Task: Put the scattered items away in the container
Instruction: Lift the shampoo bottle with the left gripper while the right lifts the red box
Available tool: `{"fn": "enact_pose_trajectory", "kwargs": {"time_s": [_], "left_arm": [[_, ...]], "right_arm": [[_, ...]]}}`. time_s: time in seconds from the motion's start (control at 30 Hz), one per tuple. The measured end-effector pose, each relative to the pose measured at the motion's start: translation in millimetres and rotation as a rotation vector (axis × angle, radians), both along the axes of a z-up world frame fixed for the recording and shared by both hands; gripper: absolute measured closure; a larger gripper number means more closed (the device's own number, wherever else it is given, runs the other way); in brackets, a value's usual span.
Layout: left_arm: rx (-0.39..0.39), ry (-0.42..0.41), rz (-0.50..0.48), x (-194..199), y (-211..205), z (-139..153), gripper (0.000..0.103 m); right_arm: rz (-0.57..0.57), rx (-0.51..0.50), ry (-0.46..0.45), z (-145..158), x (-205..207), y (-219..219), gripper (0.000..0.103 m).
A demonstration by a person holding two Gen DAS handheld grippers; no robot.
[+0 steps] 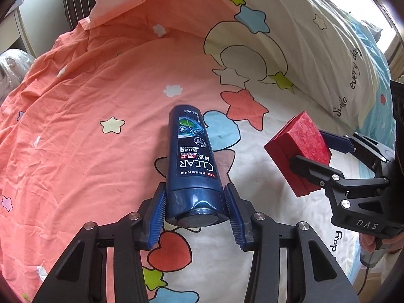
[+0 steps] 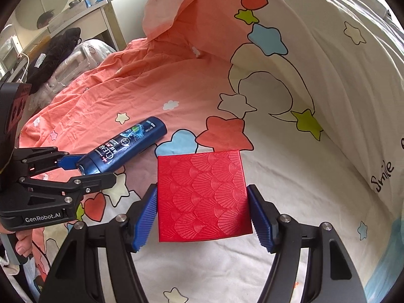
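Note:
A dark blue shampoo bottle (image 1: 192,161) labelled CLEAR is lifted off the bedsheet, and my left gripper (image 1: 195,210) is shut on its cap end. The same bottle (image 2: 121,149) shows at the left of the right wrist view, held by the left gripper (image 2: 83,170). A red box (image 2: 203,195) with a fan pattern sits between the blue pads of my right gripper (image 2: 203,213), which is shut on it above the bed. In the left wrist view the red box (image 1: 299,149) hangs at the right in the right gripper (image 1: 318,149). No container is in view.
A bed with a pink and white star-patterned sheet (image 1: 88,126) fills both views. A rolled white quilt (image 2: 341,75) rises along the right. A pink pillow (image 2: 181,5) lies at the back. A bedside cabinet (image 2: 83,17) and dark clothes (image 2: 58,48) stand at the far left.

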State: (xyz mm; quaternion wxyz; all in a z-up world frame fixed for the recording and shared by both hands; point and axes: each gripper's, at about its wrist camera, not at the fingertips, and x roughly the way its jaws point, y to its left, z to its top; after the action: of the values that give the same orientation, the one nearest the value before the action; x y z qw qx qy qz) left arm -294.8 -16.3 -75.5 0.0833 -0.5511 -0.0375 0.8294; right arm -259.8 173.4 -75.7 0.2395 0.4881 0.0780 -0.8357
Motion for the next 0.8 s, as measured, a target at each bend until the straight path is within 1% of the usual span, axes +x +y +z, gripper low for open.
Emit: {"fn": "enact_pose_trajectory", "kwargs": {"time_s": [0.3,0.8], "left_arm": [[0.008,0.022,-0.015,13.3,-1.4,23.9,0.061],[0.023,0.053,-0.052,33.5,6.9,56.1,0.065]], "right_arm": [[-0.011,-0.005,0.006,18.8,21.7,-2.1,0.038],[-0.058,-0.004,0.022,42.7,55.2,9.0,0.038]]}}
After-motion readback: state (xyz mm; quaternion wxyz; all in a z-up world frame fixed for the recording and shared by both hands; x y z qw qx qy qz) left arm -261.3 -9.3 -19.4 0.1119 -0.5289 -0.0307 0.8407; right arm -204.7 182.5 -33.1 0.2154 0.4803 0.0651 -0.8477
